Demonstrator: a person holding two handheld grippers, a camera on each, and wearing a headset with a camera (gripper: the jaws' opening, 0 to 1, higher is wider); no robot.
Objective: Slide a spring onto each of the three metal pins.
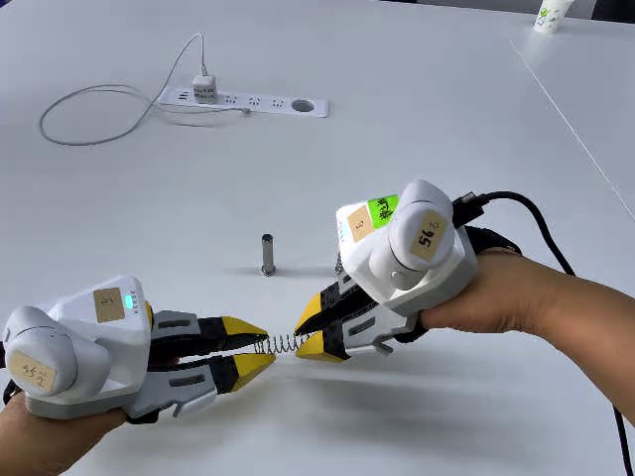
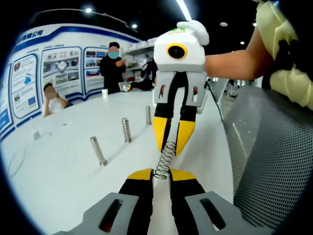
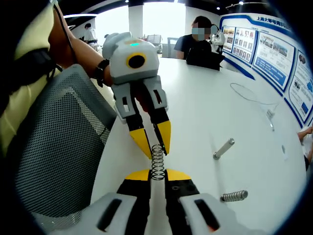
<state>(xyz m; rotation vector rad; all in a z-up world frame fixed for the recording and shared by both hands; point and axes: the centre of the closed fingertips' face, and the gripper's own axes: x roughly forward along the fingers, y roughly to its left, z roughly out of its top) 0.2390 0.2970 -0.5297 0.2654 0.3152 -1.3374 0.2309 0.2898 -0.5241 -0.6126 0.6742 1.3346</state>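
Spring (image 1: 283, 344) pinched at both ends, between left tongs (image 1: 264, 349) and right tongs (image 1: 307, 336).

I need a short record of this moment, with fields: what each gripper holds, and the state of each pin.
left gripper: shut on one end of the spring
right gripper: shut on the other end
spring: spans between the two grippers, on no pin
bare pin: upright, nothing on it
second pin: upright, coils around it
third pin: upright; too small to tell whether it is fitted
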